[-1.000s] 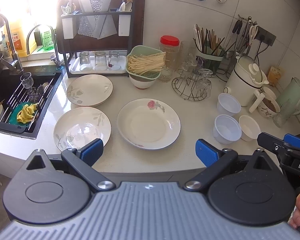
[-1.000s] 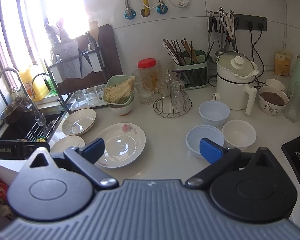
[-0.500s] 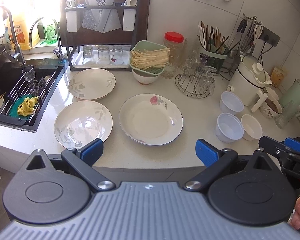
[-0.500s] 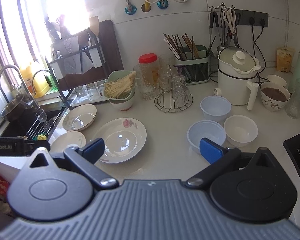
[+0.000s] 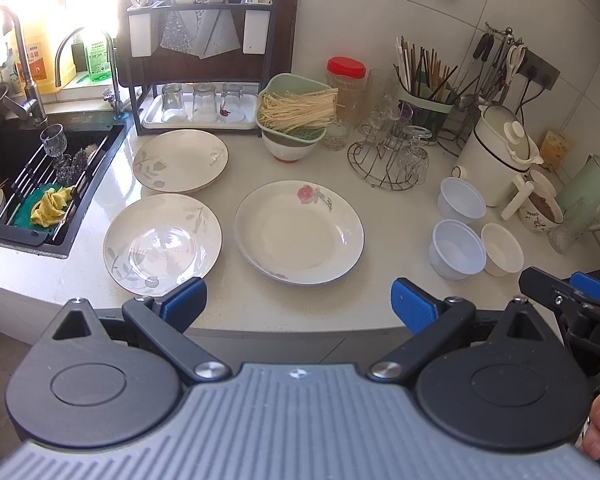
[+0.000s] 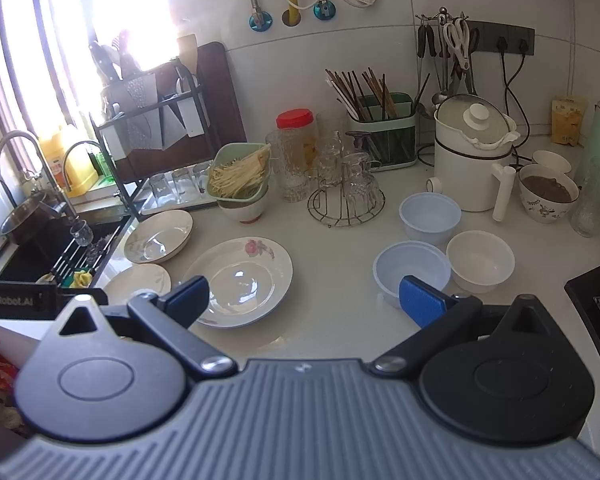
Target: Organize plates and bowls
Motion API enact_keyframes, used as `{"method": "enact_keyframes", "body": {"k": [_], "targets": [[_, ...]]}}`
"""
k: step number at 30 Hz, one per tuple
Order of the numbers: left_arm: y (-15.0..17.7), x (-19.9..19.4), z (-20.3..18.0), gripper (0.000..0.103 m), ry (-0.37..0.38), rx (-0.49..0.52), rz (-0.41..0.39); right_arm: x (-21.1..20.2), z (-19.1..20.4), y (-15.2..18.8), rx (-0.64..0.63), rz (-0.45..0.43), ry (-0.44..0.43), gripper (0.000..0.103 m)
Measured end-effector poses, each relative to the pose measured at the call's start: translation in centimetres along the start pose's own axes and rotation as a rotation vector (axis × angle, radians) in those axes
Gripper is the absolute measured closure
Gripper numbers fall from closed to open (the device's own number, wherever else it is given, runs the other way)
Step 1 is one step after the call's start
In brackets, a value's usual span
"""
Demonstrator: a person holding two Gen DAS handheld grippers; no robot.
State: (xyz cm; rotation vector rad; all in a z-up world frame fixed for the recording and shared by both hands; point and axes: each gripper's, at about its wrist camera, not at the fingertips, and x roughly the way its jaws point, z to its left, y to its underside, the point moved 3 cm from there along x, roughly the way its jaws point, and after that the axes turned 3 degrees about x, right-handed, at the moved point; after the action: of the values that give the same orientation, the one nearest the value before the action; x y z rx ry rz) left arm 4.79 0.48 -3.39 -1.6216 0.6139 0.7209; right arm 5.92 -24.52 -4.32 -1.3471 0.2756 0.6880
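Three plates lie apart on the white counter: a rose-patterned plate [image 5: 299, 232] [image 6: 238, 282] in the middle, a leaf-patterned plate [image 5: 162, 243] [image 6: 138, 280] at the front left and another leaf-patterned plate [image 5: 180, 160] [image 6: 159, 236] behind it. Three small white bowls stand to the right: a rear bowl [image 5: 461, 205] [image 6: 429, 217], a front bowl [image 5: 457, 249] [image 6: 411, 272] and a cream bowl [image 5: 502, 249] [image 6: 481, 261]. My left gripper [image 5: 299, 306] is open above the counter's front edge, empty. My right gripper [image 6: 303, 299] is open too, empty, near the front bowl.
A sink [image 5: 28, 168] with a rack sits at the left. Behind the plates stand a dish rack [image 5: 204, 64] with glasses, a green strainer of noodles [image 5: 296, 114] on a bowl, a wire glass stand [image 5: 388, 160], a chopstick holder [image 5: 424, 100] and a white pot [image 5: 496, 156].
Both wrist views have drifted a little closer to the counter, and the plates and bowls sit slightly lower in frame. Nothing was picked up or shifted.
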Motion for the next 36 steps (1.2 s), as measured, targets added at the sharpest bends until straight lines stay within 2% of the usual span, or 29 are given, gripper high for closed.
{"method": "enact_keyframes", "body": {"k": [14,17,22,33,36], "targets": [[0.3,-0.1,1.0,0.003,0.02,-0.002,-0.011,0.0,0.2,0.9,0.019,0.034,-0.007,0.0],[0.4,-0.1,1.7,0.003,-0.017,0.02,-0.02,-0.1,0.2,1.0,-0.006,0.038,-0.019,0.0],[0.8,-0.3,2.3,0.003,-0.019,-0.022,-0.027,0.1,0.5,1.1,-0.026,0.047,-0.082,0.0],[2.2,-0.7,3.0,0.003,-0.103,-0.061,-0.014,1.5,1.4,1.2,-0.059,0.086,-0.166,0.0],[2.5,-0.4,3.1,0.003,-0.106,-0.088,0.002,1.4,1.6,1.4,-0.08,0.078,-0.199,0.0]]}}
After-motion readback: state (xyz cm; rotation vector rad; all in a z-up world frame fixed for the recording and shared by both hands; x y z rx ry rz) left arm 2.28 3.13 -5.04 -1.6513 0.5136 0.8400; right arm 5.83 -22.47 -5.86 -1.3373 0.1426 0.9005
